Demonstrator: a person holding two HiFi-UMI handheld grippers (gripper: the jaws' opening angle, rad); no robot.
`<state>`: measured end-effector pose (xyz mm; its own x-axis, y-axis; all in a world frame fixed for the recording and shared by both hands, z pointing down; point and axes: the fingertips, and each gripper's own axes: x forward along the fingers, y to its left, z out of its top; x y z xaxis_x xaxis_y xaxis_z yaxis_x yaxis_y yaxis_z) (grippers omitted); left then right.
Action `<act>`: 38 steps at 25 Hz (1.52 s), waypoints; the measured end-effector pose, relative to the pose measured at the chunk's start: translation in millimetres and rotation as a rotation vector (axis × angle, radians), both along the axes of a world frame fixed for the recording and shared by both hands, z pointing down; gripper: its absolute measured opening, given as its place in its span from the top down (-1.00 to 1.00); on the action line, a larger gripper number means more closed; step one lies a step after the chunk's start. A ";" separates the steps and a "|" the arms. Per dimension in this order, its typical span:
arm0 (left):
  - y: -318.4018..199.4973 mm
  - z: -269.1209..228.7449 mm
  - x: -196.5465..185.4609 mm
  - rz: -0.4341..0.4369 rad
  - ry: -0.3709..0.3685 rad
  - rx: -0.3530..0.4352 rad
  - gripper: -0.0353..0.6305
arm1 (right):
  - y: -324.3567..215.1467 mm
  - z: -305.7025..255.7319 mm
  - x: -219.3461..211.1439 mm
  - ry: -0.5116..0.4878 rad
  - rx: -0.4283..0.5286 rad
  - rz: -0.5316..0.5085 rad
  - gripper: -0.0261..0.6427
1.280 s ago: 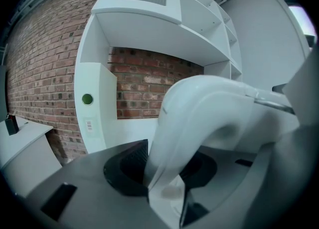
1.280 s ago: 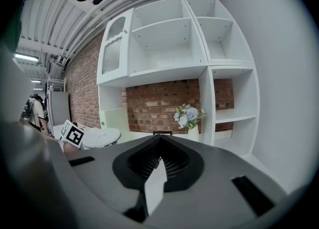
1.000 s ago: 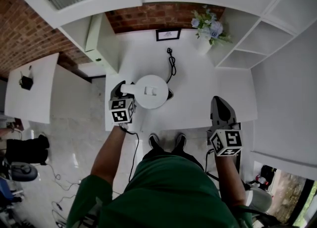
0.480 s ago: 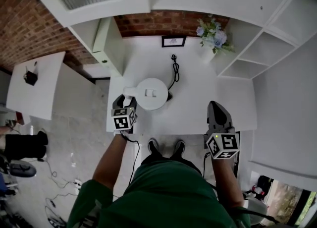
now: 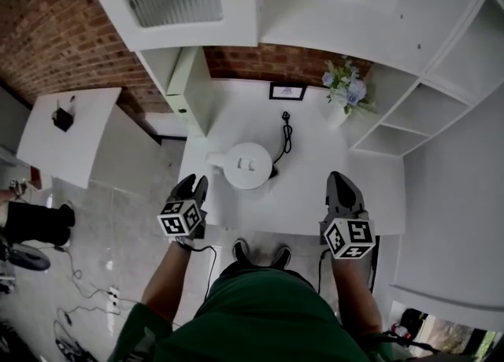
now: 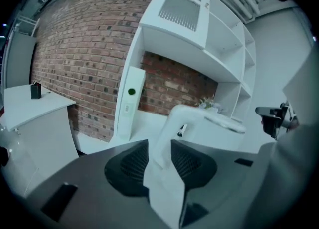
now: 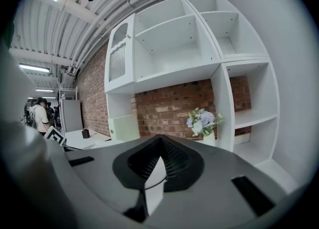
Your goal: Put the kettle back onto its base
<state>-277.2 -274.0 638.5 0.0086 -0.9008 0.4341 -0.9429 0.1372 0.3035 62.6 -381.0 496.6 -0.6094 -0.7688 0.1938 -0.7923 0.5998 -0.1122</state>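
Observation:
The white kettle (image 5: 249, 165) stands on the white table (image 5: 307, 195), with a dark base edge (image 5: 272, 171) showing under its right side. Its handle (image 5: 216, 161) points left. My left gripper (image 5: 193, 186) hangs off the table's near left corner, apart from that handle. In the left gripper view the handle (image 6: 189, 113) shows beyond the gap; the left gripper (image 6: 159, 146) has its jaws closing, with nothing pressed between the pads. My right gripper (image 5: 340, 183) hovers over the table's near right edge. The right gripper (image 7: 159, 143) has its jaws together and empty.
A black cord (image 5: 285, 132) trails behind the kettle toward a small framed picture (image 5: 287, 91). A vase of flowers (image 5: 344, 89) stands at the back right by white shelves (image 5: 441, 108). A pale green box (image 5: 187, 89) stands back left. A side table (image 5: 67, 136) is further left.
My left gripper has let go of the kettle handle and drawn back toward me, off the table corner. The kettle stays where it was. The right gripper barely shifted.

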 end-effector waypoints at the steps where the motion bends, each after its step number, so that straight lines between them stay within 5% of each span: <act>1: 1.4 -13.0 -1.5 -0.008 -0.002 0.024 0.47 | -1.0 -2.3 -3.3 -0.008 0.002 -0.009 0.89; 5: 1.0 -75.5 0.2 -0.013 -0.052 0.135 0.67 | -7.7 -16.1 -15.4 -0.040 0.012 -0.043 0.89; 10: -8.0 -153.5 4.6 0.002 -0.127 0.263 0.68 | -19.6 -47.1 -24.4 -0.082 0.066 -0.083 0.89; 19: -24.7 -252.8 -11.4 -0.098 -0.239 0.424 0.68 | -39.9 -117.6 -35.8 -0.118 0.213 -0.134 0.89; 30: -45.8 -326.6 15.9 -0.057 -0.255 0.548 0.68 | -32.7 -188.1 -57.5 -0.121 0.375 -0.209 0.89; 38: -54.9 -319.3 31.7 -0.023 -0.260 0.526 0.68 | -29.3 -182.8 -50.1 -0.109 0.367 -0.214 0.89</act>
<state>-245.5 -328.9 319.2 -0.0602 -0.9944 -0.0865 -0.9941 0.0519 0.0949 12.5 -410.3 313.8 -0.7644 -0.6287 -0.1432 -0.6410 0.7649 0.0632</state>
